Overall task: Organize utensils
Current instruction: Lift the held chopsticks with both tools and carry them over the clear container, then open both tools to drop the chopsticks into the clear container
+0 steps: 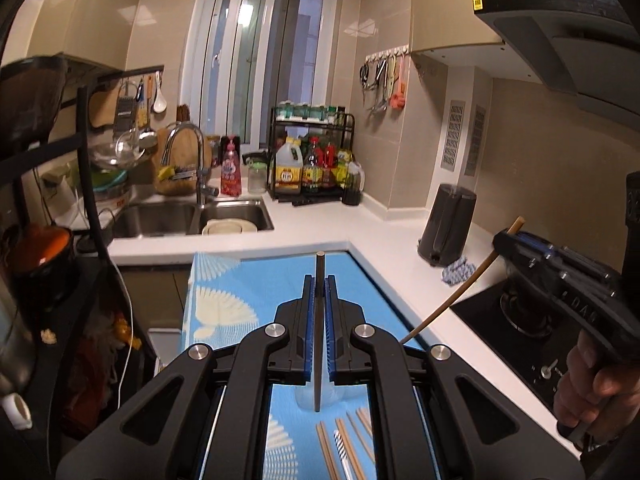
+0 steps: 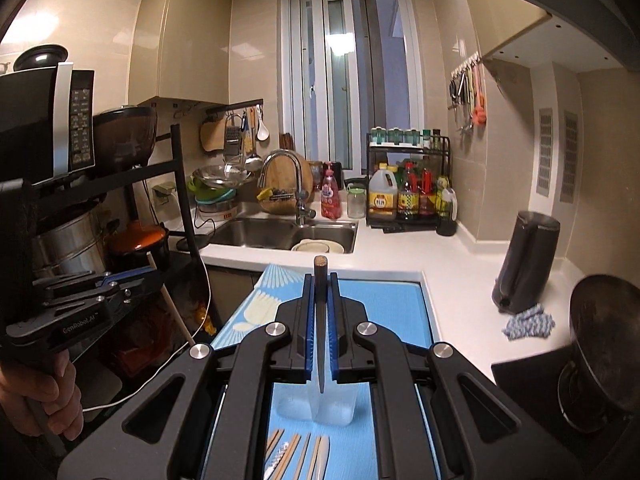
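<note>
We hold a gripper in each hand above a blue patterned mat (image 1: 224,292) in a small kitchen. Our left gripper (image 1: 320,280) has its jaws clamped on a dark chopstick (image 1: 319,320), which stands nearly upright between the blue pads, its blunt end poking out past the fingertips. Our right gripper (image 2: 321,280) is closed the same way on a brown chopstick (image 2: 320,320) — the tapered tip points down toward a clear plastic container (image 2: 320,406) that sits on the mat directly below. In the left wrist view the right gripper appears at the right edge, its chopstick slanting across the white counter (image 1: 400,268) in front of a black stove (image 1: 520,320).

More chopsticks (image 2: 298,456) lie side by side on the mat just in front of the container, along with one striped piece we cannot identify. Beyond the mat are the steel sink (image 2: 280,234), a dark kettle (image 2: 524,264) and a rack of bottles (image 2: 408,196) — all well apart from both grippers.
</note>
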The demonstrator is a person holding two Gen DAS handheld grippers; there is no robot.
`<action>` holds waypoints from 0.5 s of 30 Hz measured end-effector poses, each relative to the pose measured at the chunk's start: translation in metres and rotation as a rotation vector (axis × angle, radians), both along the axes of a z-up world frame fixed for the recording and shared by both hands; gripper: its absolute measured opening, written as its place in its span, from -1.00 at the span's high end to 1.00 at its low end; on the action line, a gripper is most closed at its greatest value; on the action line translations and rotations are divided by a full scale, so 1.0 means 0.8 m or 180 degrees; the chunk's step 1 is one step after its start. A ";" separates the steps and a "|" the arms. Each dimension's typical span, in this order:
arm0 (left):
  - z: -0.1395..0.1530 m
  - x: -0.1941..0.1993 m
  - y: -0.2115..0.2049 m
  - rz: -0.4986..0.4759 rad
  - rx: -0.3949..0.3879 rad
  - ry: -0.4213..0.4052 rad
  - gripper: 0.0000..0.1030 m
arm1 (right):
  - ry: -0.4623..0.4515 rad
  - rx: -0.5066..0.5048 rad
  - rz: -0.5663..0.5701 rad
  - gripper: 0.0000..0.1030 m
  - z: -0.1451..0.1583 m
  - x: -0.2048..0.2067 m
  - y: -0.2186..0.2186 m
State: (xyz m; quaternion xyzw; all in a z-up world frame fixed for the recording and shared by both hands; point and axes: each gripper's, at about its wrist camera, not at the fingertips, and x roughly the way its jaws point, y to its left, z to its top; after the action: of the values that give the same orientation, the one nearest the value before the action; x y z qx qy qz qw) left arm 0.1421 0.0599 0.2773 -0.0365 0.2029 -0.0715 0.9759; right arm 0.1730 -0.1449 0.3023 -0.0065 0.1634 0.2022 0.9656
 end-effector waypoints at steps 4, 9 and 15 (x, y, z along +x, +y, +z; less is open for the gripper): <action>0.021 0.029 -0.005 -0.0001 -0.0054 -0.0081 0.90 | 0.0006 0.0024 -0.0011 0.88 -0.001 0.029 0.007; -0.003 0.078 -0.012 0.0003 -0.0056 0.0039 0.90 | 0.0195 0.0060 -0.0049 0.88 -0.037 0.070 0.007; -0.075 0.129 -0.017 -0.0060 -0.0075 0.0479 0.90 | 0.0481 0.0023 -0.0080 0.88 -0.097 0.100 0.007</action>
State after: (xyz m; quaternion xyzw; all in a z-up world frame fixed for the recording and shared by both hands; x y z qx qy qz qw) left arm 0.2452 0.0465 0.2170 -0.0514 0.2752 -0.0802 0.9567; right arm 0.2527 -0.1396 0.2250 0.0143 0.2352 0.1905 0.9530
